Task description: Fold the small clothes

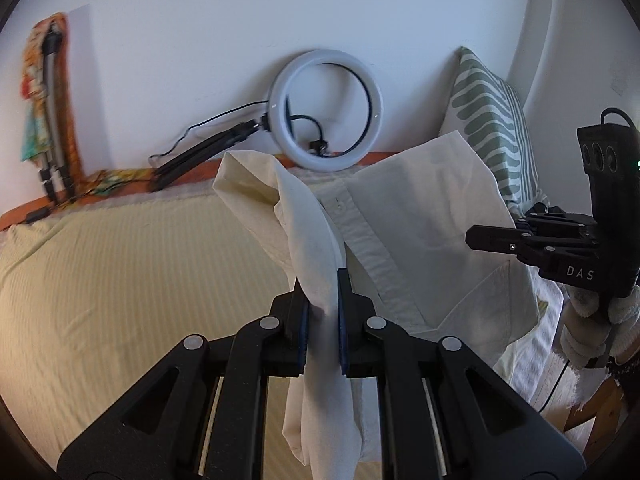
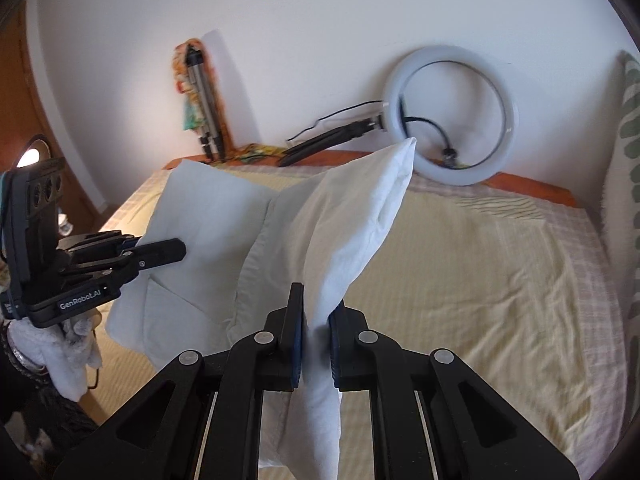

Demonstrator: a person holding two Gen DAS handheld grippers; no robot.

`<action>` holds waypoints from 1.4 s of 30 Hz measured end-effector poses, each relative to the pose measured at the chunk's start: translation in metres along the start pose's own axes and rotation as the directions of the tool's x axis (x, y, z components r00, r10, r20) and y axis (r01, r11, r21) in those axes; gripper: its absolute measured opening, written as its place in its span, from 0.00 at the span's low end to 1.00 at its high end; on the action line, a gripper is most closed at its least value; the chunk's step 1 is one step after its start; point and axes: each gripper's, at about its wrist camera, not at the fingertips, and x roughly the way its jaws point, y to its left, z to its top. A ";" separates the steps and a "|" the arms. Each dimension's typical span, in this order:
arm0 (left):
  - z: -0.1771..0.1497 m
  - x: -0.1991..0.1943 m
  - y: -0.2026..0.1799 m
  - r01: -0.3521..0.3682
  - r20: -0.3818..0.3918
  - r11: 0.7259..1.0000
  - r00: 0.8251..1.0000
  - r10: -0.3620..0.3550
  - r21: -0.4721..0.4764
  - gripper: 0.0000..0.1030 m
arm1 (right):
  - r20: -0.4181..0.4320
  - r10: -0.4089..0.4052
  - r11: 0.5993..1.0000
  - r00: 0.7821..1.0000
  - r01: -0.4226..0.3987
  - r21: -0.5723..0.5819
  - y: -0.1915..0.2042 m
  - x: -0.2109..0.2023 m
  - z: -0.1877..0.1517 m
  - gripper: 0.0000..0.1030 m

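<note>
Both the left gripper (image 1: 323, 320) and right gripper (image 2: 317, 336) pinch the white shirt (image 1: 420, 224); it looks light, limp cloth, likely best held at the edges.

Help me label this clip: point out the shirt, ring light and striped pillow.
shirt (image 1: 420, 216), left wrist view, front panel beside the button placket.
ring light (image 1: 280, 96), left wrist view, left side of rim.
striped pillow (image 1: 488, 108), left wrist view, patterned face.

A shirt (image 1: 420, 240) is held above the bed (image 1: 120, 280) between the left tongs (image 1: 322, 320) and right tongs (image 2: 316, 320). Behind it, a ring light (image 1: 326, 108) is propped against the wall, with a pillow (image 1: 492, 120) to its right.
</note>
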 end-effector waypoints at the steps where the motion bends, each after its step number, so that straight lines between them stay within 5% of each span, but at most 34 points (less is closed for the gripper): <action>1: 0.007 0.010 -0.006 0.009 0.003 1.000 1.000 -0.009 0.004 0.09 | 0.004 -0.016 1.000 1.000 0.016 0.005 -0.009 -0.001 0.004 0.09; 14: 0.078 0.141 -0.044 0.067 0.014 0.998 0.998 -0.067 -0.021 0.09 | 0.032 -0.187 0.981 0.982 0.185 0.060 -0.113 0.030 0.056 0.09; 23: 0.078 0.200 -0.046 -0.013 -0.031 1.000 0.999 0.014 0.010 0.09 | -0.052 -0.263 0.954 0.963 0.268 0.131 -0.170 0.086 0.050 0.09; 26: 0.074 0.204 -0.043 -0.082 -0.048 0.996 0.995 0.083 0.036 0.12 | -0.086 -0.337 0.928 0.938 0.346 0.136 -0.179 0.101 0.048 0.13; 28: 0.074 0.203 -0.039 -0.097 -0.053 0.994 0.994 0.099 0.043 0.26 | -0.094 -0.414 0.896 0.905 0.423 0.132 -0.183 0.104 0.049 0.20; 30: 0.074 0.196 -0.037 -0.114 -0.042 0.992 0.992 0.116 0.058 0.50 | -0.089 -0.420 0.891 0.903 0.429 0.151 -0.185 0.100 0.049 0.36; 42: 0.070 0.111 -0.045 -0.116 0.032 0.989 0.993 0.113 0.091 0.55 | -0.017 -0.397 0.906 0.918 0.394 0.154 -0.144 0.051 0.049 0.41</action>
